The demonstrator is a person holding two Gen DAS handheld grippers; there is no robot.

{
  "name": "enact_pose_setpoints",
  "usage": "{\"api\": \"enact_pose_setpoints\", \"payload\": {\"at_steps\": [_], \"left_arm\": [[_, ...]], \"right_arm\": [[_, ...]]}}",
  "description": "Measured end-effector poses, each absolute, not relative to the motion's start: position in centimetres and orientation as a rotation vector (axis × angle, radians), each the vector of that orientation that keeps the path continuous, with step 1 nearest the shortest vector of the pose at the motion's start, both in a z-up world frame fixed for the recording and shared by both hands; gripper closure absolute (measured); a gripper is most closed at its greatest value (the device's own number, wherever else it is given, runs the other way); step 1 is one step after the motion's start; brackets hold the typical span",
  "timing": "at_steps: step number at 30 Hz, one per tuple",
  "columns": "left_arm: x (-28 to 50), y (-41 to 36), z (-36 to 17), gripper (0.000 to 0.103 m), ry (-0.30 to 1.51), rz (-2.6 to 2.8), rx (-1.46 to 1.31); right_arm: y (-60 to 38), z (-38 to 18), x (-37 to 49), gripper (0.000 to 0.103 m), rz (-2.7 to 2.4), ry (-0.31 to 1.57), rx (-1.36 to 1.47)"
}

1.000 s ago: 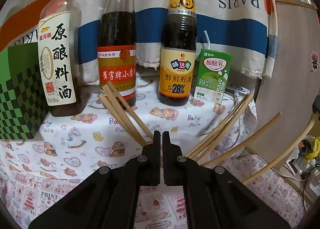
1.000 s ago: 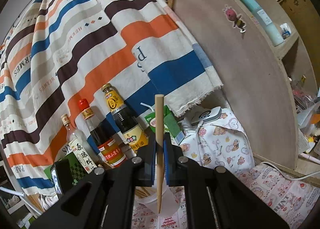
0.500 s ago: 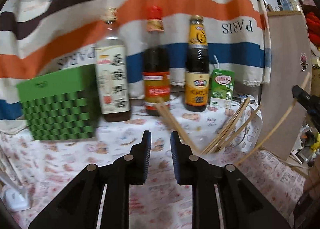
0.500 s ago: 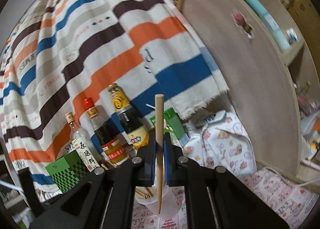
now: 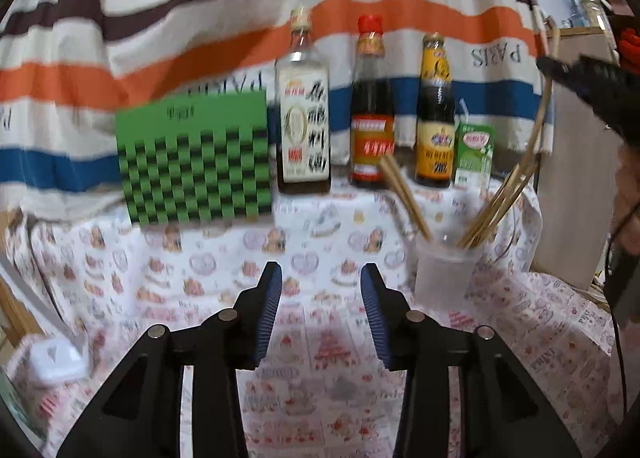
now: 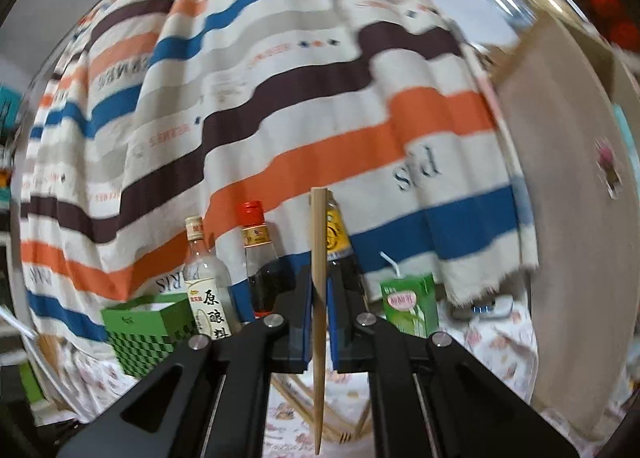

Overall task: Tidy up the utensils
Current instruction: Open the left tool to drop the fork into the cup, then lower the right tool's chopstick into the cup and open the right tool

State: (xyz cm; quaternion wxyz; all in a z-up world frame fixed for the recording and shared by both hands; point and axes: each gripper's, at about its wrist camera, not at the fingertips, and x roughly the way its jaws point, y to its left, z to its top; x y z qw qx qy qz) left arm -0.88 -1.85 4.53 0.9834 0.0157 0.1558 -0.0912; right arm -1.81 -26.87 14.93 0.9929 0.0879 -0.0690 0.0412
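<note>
The step in hand looks like dropping one more chopstick into the clear plastic cup (image 5: 442, 270) that stands on the bench (image 5: 208, 258), in front of the yellow-capped sauce bottle (image 5: 435, 114) and the green drink carton (image 5: 474, 154). The cup already carries several chopsticks (image 5: 496, 202) fanned out to both sides.

The right tongs (image 6: 319, 322) are clenched on a single wooden chopstick (image 6: 319, 258), held upright with its narrow tip down; in the left wrist view the same tongs show as a dark shape above and to the right of the cup. The left tongs (image 5: 321, 310) are empty, hover over the patterned cloth to the left of the cup, and their jaws are opening with nothing between them.

The next move, as I judge it, calls for the right tongs to bring the chopstick's tip over the cup's mouth and lower it among the others before letting go; the left tongs may need to steady the light cup so it does not tip.

Much is unclear. The left view is blurred, so the chopsticks cannot be counted. In the right view the cup is hidden behind the tongs, with only a few sticks showing below them. A person's head is cut off at the right edge of the left view.
</note>
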Motion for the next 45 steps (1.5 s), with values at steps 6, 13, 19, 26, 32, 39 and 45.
{"api": "enact_pose_setpoints", "payload": {"at_steps": [6,13,19,26,32,39,45], "left_arm": [[-0.5,-0.7,3.5,0.055,0.331,-0.152,0.000],[0.2,0.2,2.6,0.033,0.359,-0.140,-0.035],[0.6,0.7,2.2,0.032,0.371,-0.119,-0.057],[1.1,1.0,1.7,0.032,0.390,-0.106,-0.068],[1.5,1.0,1.1,0.032,0.403,-0.100,-0.068],[1.8,0.3,0.4,0.031,0.417,-0.103,-0.042],[1.8,0.9,0.4,0.027,0.410,-0.091,-0.071]], "right_arm": [[-25.4,14.2,2.5,0.097,0.053,-0.072,0.129],[-24.5,13.8,4.1,0.097,0.036,-0.045,0.086],[-24.1,13.6,4.0,0.097,0.023,-0.063,0.064],[-23.6,12.5,5.0,0.097,0.023,-0.030,0.050],[-24.0,12.0,5.3,0.097,0.030,-0.010,0.068],[-23.6,11.0,6.7,0.097,0.049,0.125,0.088],[-21.9,8.5,8.3,0.097,0.055,0.245,0.017]]}}
